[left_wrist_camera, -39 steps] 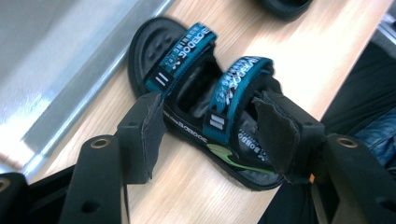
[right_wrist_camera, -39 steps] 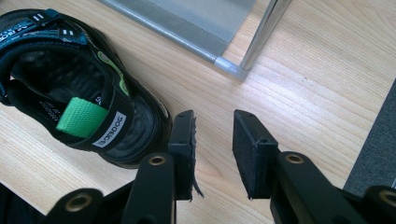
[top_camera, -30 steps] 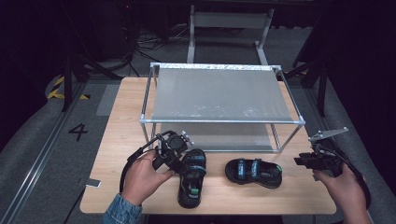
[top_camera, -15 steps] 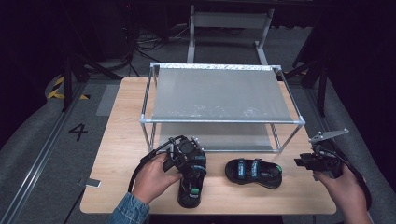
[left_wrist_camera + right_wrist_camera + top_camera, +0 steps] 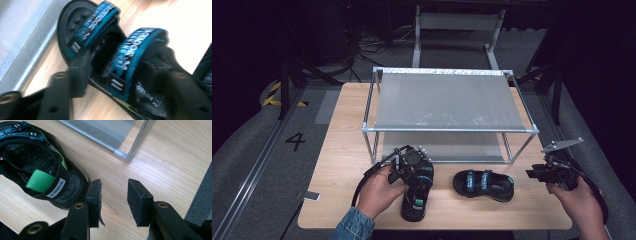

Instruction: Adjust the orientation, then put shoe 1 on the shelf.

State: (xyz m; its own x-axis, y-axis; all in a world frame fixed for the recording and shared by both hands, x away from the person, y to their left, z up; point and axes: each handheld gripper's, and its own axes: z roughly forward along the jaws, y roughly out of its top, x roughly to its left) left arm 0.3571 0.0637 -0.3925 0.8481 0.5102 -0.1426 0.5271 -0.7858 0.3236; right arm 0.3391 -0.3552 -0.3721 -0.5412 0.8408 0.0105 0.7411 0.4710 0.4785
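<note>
A wooden bench [image 5: 342, 145] carried a metal rack [image 5: 447, 127] with two grey shelves, and two black sandals with blue straps lay on the bare wood in front of it. The left sandal [image 5: 416, 197] lay lengthwise near the front edge, its toe toward the rack. The right sandal [image 5: 483, 185] lay crosswise, just beside the first and apart from it.

The left tool [image 5: 412, 167] was down over the toe end of the left sandal, held by the left hand [image 5: 377, 192]. In the left gripper view its jaws stood on either side of the rear blue strap of that sandal [image 5: 112, 57], one jaw in the gap between the two straps and the other on the far side. The picture was blurred, so I cannot tell whether the jaws pressed the strap or only straddled it.

The right tool [image 5: 539, 174] was held by the right hand [image 5: 579, 205] near the bench's right edge, well apart from the right sandal in the high view. In the right gripper view the tool [image 5: 114, 195] stood wide, with nothing between its pads, over bare wood; the heel of a sandal [image 5: 42, 170] with a green tab lay just beside one jaw, and the rack's leg [image 5: 138, 137] stood beyond.
</note>
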